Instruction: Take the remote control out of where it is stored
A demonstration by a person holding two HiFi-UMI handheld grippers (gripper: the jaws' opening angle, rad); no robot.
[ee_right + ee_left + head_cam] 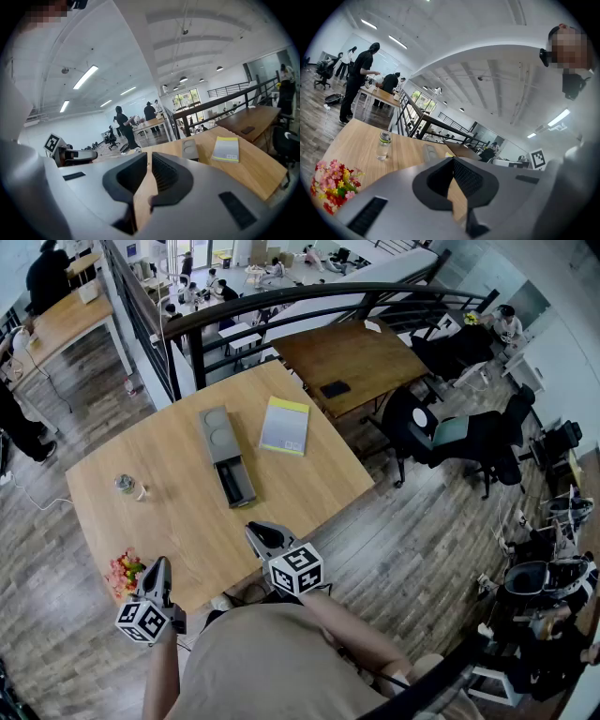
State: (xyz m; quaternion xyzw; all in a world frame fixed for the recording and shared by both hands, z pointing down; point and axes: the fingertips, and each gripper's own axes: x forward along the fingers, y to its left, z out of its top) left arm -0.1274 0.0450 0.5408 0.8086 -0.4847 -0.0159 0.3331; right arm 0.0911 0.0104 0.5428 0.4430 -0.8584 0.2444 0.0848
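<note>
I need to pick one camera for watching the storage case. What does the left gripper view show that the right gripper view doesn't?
Only the left gripper view shows the bunch of flowers and the clear bottle.

Only the right gripper view shows the yellow-edged booklet. It also gives the plainer look at the grey case.

Both show the wooden table and the grey case, though the case is faint in the left gripper view. The left gripper and the right gripper both have closed, empty fingers.
</note>
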